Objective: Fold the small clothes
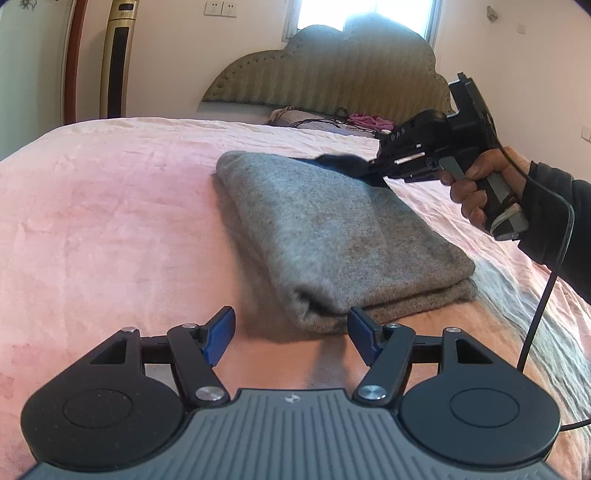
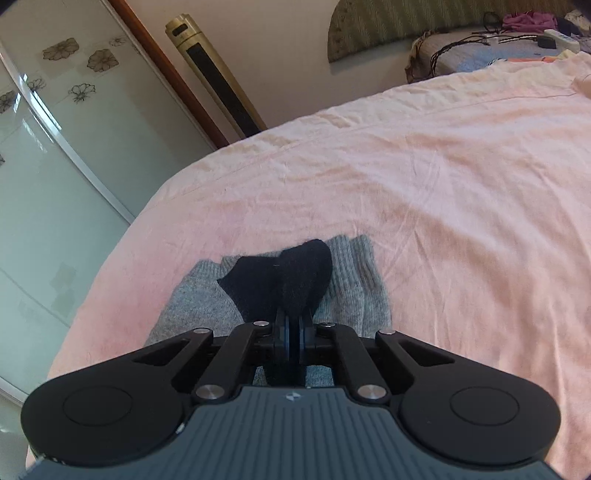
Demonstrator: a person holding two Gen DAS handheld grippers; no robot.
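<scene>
Right claw (image 2: 290, 325) pinches a black sock (image 2: 291, 277) over the folded grey sweater (image 1: 332, 236) — left claw (image 1: 291, 332) gapes.

Grey knit sweater (image 1: 332, 236), black sock (image 2: 291, 280) — pink bedsheet (image 1: 110, 221), blue-padded black claws.

Bedroom, daylit. Bed (image 1: 110, 221) under a wrinkled pink cover, filling most of both views. At the bed's head, a scalloped, padded olive headboard (image 1: 325, 70) against a pale wall. Directly above the headboard, a window (image 1: 362, 14), glaring white with daylight. Left of the window, two white wall sockets (image 1: 221, 8). Further left of the headboard, a tall gold tower fan (image 1: 117, 59) standing by a reddish-brown wooden door frame (image 1: 72, 59). Beyond that frame in the right wrist view, frosted glass sliding wardrobe doors (image 2: 55, 147) printed with flowers. At the foot of the headboard, a pillow (image 2: 480, 51) strewn with dark cords and a crumpled purple cloth (image 2: 524, 20).
</scene>
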